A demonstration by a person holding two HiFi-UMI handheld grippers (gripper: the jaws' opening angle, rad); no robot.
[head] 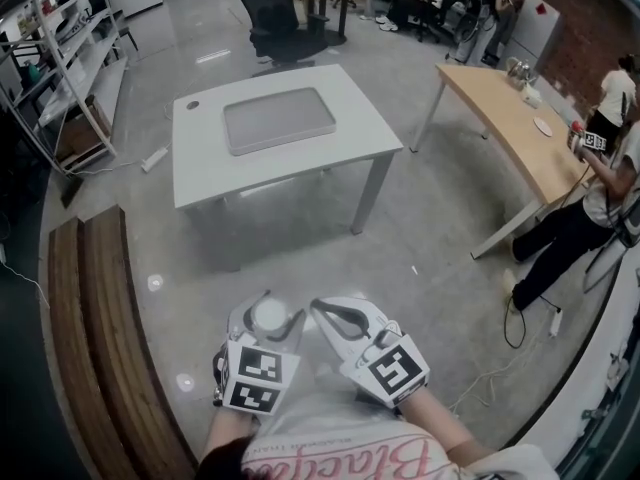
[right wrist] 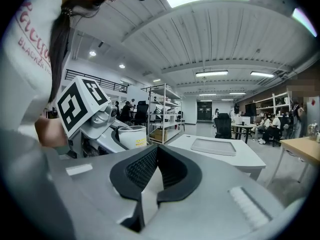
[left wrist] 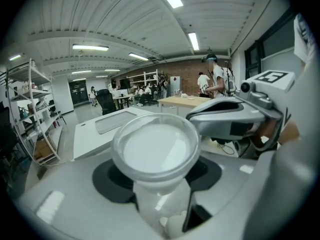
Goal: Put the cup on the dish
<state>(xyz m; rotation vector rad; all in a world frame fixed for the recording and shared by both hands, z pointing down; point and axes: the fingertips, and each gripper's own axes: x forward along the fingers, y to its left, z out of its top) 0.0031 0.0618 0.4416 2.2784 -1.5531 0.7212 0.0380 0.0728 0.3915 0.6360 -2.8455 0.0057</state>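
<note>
Down by your waist, well short of the table (head: 205, 173), the left tool (head: 268, 310) is clamped on a white cup (left wrist: 156, 149), jaws round its body below the rim, mouth up. The right tool (head: 322, 310) sits just beside it, closed on nothing. The cup is not yet near the dish (head: 279, 120), a shallow grey rectangular tray lying flat near the middle of the white table ahead. My read: you're in the carry. Walk in, bring the cup over upright, lower it straight down onto the flat of the dish away from its raised edge, and let go only once the base sits flat. The cup looks light and thin-walled, so don't squeeze harder; it could deform or tip on release. The table top is smooth white with a small round port at its far-left corner. Polished grey concrete floor (head: 300, 238), glossy. Wooden bench (head: 100, 348) at your left, shelving rack (head: 60, 58) beyond, black office chair (head: 278, 13) behind the table, wooden table (head: 505, 118) at right with a person (head: 600, 168) beside it, cable (head: 515, 328) on the floor there.
</note>
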